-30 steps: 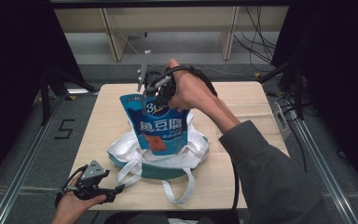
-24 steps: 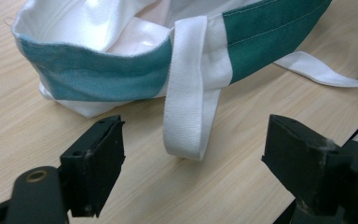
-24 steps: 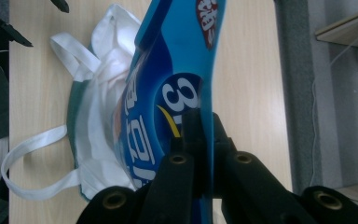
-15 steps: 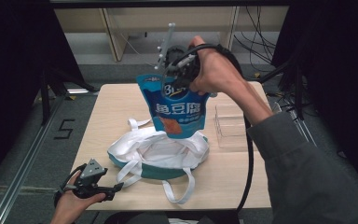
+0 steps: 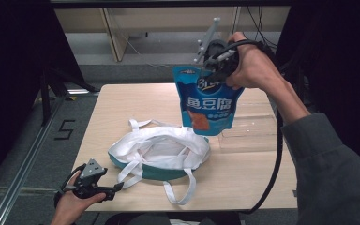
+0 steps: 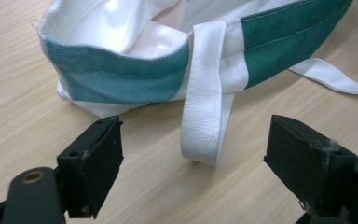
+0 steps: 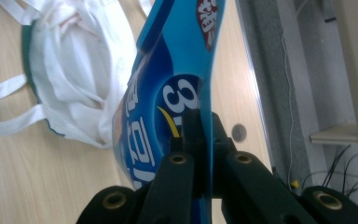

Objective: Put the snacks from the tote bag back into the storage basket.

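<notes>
The blue pouch hangs in the air above the white bag, pinched by the right gripper. It needs setting down. The left gripper waits near, fingers wide.

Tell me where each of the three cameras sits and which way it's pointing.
High view: above the person's side, looking forward and down at the table; forearms and both grippers show.
Left gripper view: on the left gripper, low over the table, facing the tote's strap between open fingers.
Right gripper view: on the right gripper, raised, looking down along the pouch it pinches.
All three share the tote.
</notes>
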